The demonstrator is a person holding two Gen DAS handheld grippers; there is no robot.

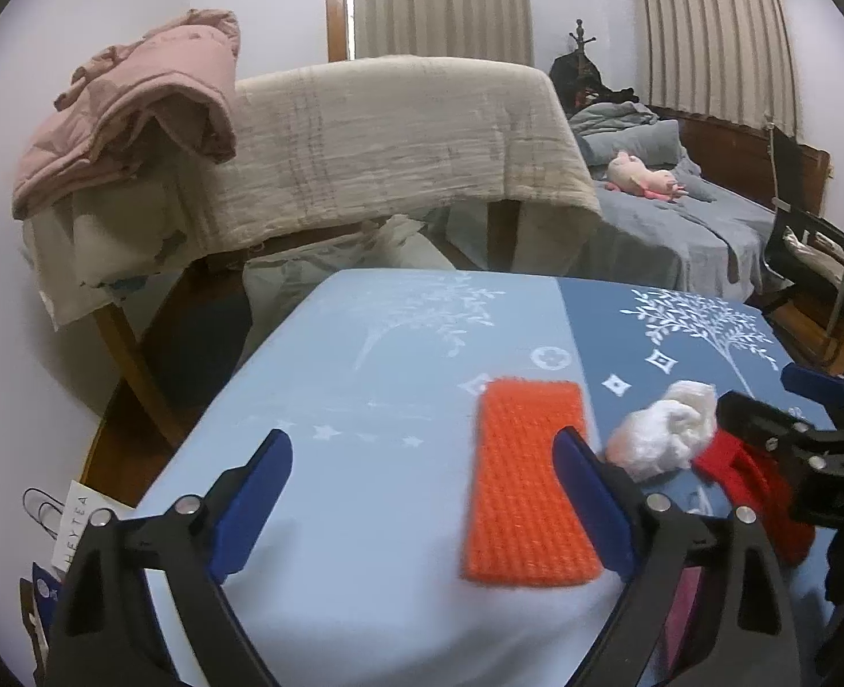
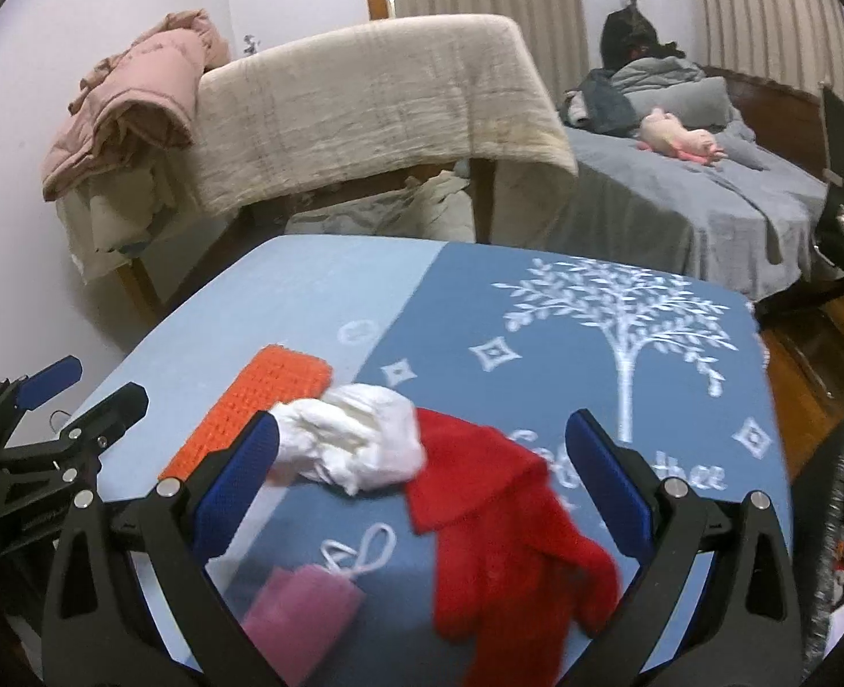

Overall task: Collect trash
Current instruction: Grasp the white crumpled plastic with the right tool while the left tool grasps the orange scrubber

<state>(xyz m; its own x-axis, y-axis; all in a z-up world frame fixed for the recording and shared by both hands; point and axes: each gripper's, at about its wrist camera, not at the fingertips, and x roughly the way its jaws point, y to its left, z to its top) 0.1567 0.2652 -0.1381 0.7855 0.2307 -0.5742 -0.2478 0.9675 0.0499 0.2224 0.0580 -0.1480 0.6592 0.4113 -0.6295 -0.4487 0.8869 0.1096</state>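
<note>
Desk (image 2: 307,297), blue cloth with white tree print; crumpled white tissue (image 2: 359,443) lies near the middle, touching an orange knitted pad (image 2: 261,406) towards the left edge and a red glove (image 2: 502,521) towards the right; pink pouch (image 2: 302,612) with white cord at the near edge; left gripper (image 1: 422,506) jaws wide, empty, over the orange pad; right gripper (image 2: 428,492) jaws wide, empty, straddling tissue and glove.
</note>
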